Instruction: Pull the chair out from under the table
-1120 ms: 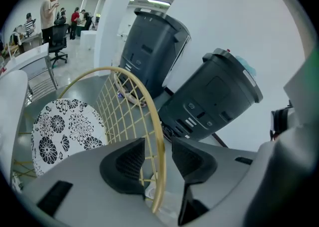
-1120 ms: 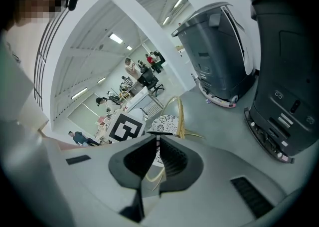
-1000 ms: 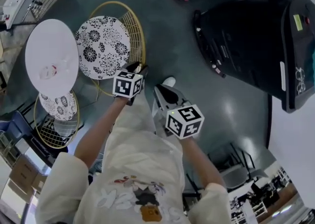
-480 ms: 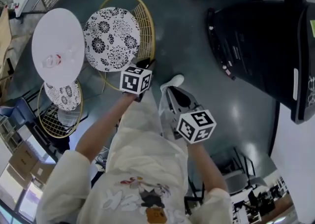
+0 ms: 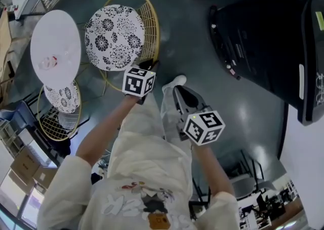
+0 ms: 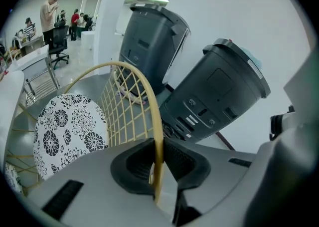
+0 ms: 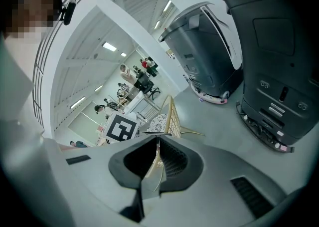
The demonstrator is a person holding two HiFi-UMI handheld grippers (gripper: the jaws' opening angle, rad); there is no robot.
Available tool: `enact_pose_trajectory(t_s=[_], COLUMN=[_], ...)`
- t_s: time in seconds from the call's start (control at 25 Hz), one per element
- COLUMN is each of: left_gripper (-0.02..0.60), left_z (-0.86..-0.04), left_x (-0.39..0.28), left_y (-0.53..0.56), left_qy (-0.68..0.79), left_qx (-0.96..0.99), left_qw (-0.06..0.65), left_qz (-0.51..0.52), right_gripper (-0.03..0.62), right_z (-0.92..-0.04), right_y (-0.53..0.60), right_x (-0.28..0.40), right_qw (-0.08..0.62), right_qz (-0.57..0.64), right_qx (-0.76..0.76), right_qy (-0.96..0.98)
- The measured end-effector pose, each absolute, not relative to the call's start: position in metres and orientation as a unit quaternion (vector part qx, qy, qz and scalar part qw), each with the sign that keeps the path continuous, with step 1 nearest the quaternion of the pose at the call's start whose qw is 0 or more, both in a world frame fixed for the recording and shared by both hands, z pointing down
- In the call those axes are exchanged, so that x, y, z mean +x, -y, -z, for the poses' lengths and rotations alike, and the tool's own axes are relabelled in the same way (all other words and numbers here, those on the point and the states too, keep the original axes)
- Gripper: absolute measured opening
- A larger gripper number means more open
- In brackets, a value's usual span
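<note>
The wire chair (image 5: pixel 152 21), with a gold frame and a black-and-white flowered cushion (image 5: pixel 115 37), stands beside the round white table (image 5: pixel 55 47). My left gripper (image 5: pixel 147 66) is at the chair's back. In the left gripper view my left gripper (image 6: pixel 158 163) is shut on the gold top rim (image 6: pixel 149 101), which runs straight between the dark pads. My right gripper (image 5: pixel 179 90) hangs over the floor near a white shoe, apart from the chair. In the right gripper view my right gripper (image 7: pixel 157 146) holds nothing, its pads together.
A second wire chair (image 5: pixel 61 112) with the same cushion sits half under the table. Two large black machines (image 5: pixel 268 37) stand on the dark floor to the right. My own legs and shoe (image 5: pixel 177 80) are just behind the chair. People and office chairs (image 6: pixel 55 26) are far off.
The left gripper's cube has stayed at the chair's back rim, and the chair sits slightly farther from the table. My right gripper has drifted to the right.
</note>
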State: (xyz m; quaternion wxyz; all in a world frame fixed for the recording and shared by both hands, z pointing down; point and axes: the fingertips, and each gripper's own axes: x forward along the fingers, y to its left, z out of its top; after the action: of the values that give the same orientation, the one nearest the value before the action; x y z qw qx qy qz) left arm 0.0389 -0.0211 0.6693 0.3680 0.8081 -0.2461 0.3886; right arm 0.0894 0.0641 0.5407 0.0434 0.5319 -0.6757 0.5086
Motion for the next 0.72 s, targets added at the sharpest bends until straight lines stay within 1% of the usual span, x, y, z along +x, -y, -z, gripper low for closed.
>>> enact_pose_trajectory(t_s=[0.48,0.72], left_gripper=[0.061,0.063], left_z=[-0.669,-0.669], left_x=[0.081,0.1], left_y=[0.003,-0.011], left_qy=[0.23,0.21], left_qx=[0.81,0.815], left_qw=[0.352,0.357], left_qz=[-0.408,-0.406], right_gripper=[0.023,0.024], right_z=[-0.545,-0.547], right_y=[-0.089,-0.093], right_x=[0.123,0.137], right_qw=[0.019,0.014], right_qz=[-0.514,-0.515], right_qx=[0.55,0.559], right_qy=[0.658,0.65])
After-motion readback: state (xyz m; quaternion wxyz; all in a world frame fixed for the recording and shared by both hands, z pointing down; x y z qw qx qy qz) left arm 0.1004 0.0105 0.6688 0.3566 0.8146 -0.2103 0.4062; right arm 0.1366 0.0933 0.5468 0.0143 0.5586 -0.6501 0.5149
